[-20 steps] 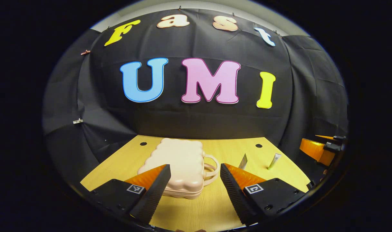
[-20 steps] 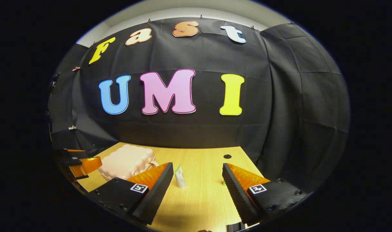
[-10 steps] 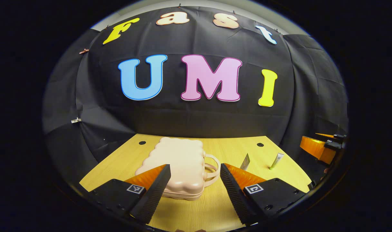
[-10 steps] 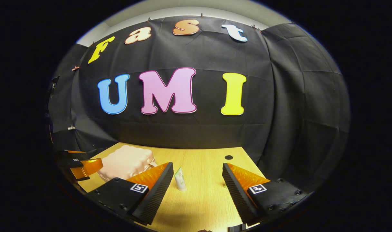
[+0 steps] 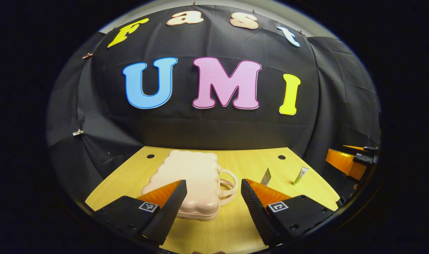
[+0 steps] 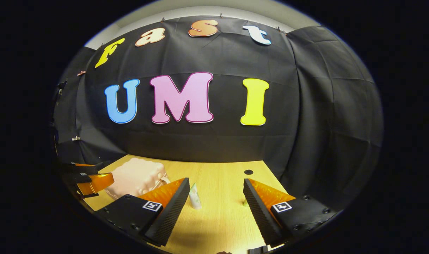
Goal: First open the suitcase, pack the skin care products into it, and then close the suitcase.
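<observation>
Left gripper view showed the left gripper [image 5: 213,197] spread wide, empty, before the closed pale-pink scalloped plastic suitcase [image 5: 191,180] at lower centre; a careless push could slide it into two standing tubes [image 5: 266,176].

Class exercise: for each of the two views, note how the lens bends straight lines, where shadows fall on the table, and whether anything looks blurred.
Left gripper view: table edges bow outward; soft shadow under the suitcase; all sharp. Right gripper view: same fisheye bowing; a dim shadow on the wood between the fingers; the tube is crisp.
</observation>
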Demonstrator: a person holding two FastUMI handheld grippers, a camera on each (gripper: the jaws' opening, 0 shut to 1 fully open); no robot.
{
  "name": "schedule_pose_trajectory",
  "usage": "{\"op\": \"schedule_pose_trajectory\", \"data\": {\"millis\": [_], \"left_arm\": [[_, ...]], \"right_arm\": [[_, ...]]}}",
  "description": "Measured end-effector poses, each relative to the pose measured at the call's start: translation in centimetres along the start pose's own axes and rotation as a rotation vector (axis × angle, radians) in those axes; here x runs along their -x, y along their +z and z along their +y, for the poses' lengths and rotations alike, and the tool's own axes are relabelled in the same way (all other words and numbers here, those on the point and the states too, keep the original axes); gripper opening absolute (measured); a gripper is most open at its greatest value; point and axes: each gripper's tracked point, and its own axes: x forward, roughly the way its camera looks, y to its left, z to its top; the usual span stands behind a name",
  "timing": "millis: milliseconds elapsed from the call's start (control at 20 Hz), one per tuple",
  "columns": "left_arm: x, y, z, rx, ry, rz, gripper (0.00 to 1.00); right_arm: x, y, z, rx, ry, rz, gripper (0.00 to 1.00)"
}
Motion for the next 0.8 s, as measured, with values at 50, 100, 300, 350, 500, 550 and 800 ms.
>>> {"op": "schedule_pose_trajectory", "data": {"millis": [50, 100, 300, 350, 500, 550, 800], "left_arm": [[-0.6, 0.1, -0.1, -0.011, -0.002, 0.010, 0.97], [-1.3, 0.4, -0.4, -0.019, -0.010, 0.017, 0.97], [-5.4, -0.1, -2.6, -0.021, -0.066, 0.080, 0.97], [-6.3, -0.4, -3.4, -0.023, -0.089, 0.099, 0.97], [-10.3, -2.8, -5.4, -0.034, -0.151, 0.185, 0.97], [-11.4, -4.0, -5.9, -0.032, -0.160, 0.218, 0.97], [-16.5, -7.9, -7.5, -0.053, -0.178, 0.349, 0.98]], "right_arm": [[0.0, 0.1, -0.1, 0.000, -0.003, 0.004, 0.97], [-0.1, 0.3, -0.2, -0.003, -0.005, 0.007, 0.97], [-1.3, 1.1, -0.8, 0.003, 0.001, -0.001, 0.97], [-1.5, 1.3, -0.9, 0.009, 0.002, -0.003, 0.97], [-2.3, 0.5, -1.7, 0.019, 0.011, 0.010, 0.97], [-2.5, -0.1, -2.0, 0.021, 0.015, 0.021, 0.97], [-2.5, -2.7, -3.0, 0.055, 0.022, 0.082, 0.97]]}}
